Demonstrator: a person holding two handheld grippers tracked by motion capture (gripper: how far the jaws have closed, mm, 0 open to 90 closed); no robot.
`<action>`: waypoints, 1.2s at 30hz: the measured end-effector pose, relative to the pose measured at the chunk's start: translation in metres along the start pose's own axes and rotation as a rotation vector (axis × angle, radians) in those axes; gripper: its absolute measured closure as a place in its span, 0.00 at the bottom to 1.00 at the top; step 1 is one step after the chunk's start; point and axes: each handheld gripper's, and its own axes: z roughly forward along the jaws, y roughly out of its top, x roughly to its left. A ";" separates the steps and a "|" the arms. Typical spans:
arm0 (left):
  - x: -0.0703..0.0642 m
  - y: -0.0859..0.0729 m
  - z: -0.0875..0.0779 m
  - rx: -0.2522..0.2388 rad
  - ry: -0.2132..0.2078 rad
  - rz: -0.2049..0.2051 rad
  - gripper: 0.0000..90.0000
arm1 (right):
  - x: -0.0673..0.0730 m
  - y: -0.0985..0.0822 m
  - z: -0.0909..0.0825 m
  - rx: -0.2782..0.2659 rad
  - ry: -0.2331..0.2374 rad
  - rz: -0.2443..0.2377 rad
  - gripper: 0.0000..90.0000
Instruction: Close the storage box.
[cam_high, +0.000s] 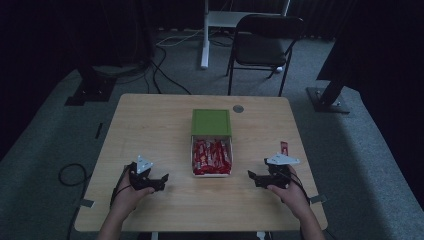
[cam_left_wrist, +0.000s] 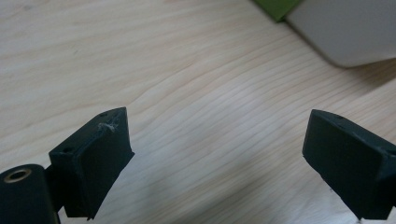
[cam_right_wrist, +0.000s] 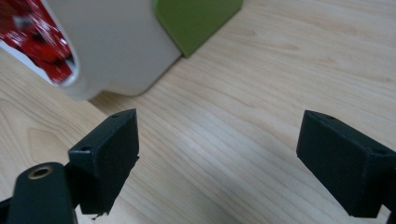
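A white box holding several red wrapped bars sits mid-table, its green lid lying just behind it. One more red bar lies on the wood near the right hand. My left gripper rests on the table left of the box, jaws wide apart over bare wood. My right gripper rests right of the box, also open, nothing between its jaws. The box wall and the lid corner show in the right gripper view; the box corner shows in the left gripper view.
The wooden table has a small grey disc near its far edge. A black folding chair and a white stand are beyond the table on grey carpet. Cables trail on the floor at the left.
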 end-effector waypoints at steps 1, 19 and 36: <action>-0.002 0.002 -0.001 -0.013 -0.008 0.008 0.10 | 0.001 0.001 0.000 -0.001 0.001 0.000 0.14; -0.032 0.037 -0.008 -0.104 -0.108 0.104 0.10 | 0.015 0.028 0.000 -0.072 0.054 -0.020 0.14; -0.044 0.051 0.002 -0.151 -0.182 0.122 0.10 | 0.028 0.044 0.012 -0.093 0.104 -0.031 0.14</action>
